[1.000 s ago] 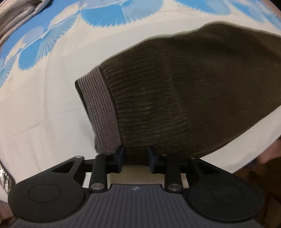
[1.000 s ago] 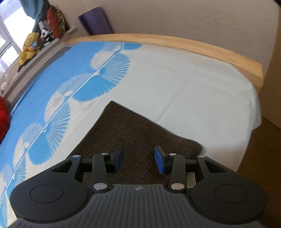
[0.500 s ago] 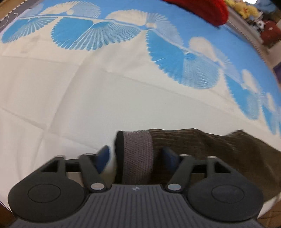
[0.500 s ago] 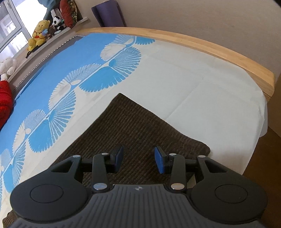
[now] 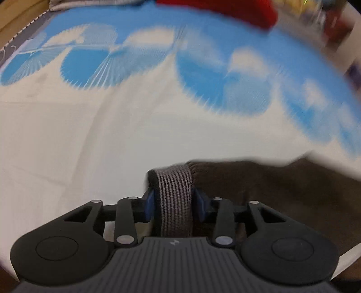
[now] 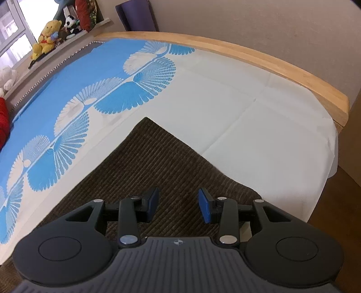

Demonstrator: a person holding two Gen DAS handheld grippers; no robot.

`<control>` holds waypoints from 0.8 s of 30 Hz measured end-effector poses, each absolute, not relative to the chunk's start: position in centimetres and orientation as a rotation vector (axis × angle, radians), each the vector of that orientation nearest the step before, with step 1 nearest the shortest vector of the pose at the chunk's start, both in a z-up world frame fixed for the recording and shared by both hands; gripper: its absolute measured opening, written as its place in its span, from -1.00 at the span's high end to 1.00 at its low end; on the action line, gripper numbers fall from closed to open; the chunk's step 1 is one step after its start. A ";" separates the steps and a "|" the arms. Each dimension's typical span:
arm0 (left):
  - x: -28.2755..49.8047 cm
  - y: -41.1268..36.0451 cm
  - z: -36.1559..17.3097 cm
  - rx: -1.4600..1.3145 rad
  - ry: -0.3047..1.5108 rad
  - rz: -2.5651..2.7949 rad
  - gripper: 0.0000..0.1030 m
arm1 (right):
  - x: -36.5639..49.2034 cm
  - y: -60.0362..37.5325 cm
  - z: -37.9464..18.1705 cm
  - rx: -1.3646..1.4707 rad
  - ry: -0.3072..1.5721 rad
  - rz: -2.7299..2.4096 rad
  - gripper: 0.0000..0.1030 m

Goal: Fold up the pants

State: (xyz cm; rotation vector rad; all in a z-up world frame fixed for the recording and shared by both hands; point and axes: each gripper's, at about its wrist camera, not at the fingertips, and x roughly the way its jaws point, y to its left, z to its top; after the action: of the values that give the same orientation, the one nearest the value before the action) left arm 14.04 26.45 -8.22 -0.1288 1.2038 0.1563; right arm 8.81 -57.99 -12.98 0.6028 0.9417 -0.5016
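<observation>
Dark brown ribbed pants (image 6: 153, 157) lie flat on the bed, one corner pointing away in the right wrist view. In the left wrist view their grey striped waistband (image 5: 174, 191) stands bunched between the blue pads of my left gripper (image 5: 174, 204). Its jaws are closing and the pads press on the band from both sides. The brown cloth (image 5: 282, 191) trails off to the right. My right gripper (image 6: 178, 202) hovers open over the pants near their right edge, with only flat cloth below the gap between its fingers.
The bed sheet (image 6: 259, 124) is white with a blue fan pattern. A wooden bed frame (image 6: 248, 54) curves along the far side. Plush toys (image 6: 46, 33) sit on a ledge by the window. A red cushion (image 5: 225, 9) lies at the far end.
My left gripper let go of the hanging pants, swung across to the waistband end with its jaws wide, and has narrowed onto the band. The right gripper has stayed over the pants.
</observation>
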 end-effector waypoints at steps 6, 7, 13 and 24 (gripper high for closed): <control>12.9 22.2 -4.4 0.051 0.958 0.071 0.25 | 9.8 -56.8 -12.8 0.604 0.939 -0.473 0.20; 13.0 21.4 -4.8 0.055 0.967 0.011 0.25 | 10.1 -56.3 -12.7 0.591 0.936 -0.455 0.20; 14.9 20.0 -12.0 0.236 1.260 0.023 0.60 | 12.9 -51.9 -12.4 0.479 0.891 -0.314 0.20; 16.5 15.7 -8.9 0.211 1.143 -0.050 0.48 | 19.2 -42.9 -16.1 0.314 0.887 -0.056 0.21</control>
State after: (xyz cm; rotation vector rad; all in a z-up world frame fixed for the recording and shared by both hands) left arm 16.50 15.71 -8.89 0.2108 1.1430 -0.0498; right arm 19.22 -42.95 -16.06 0.3142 0.8873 -0.0564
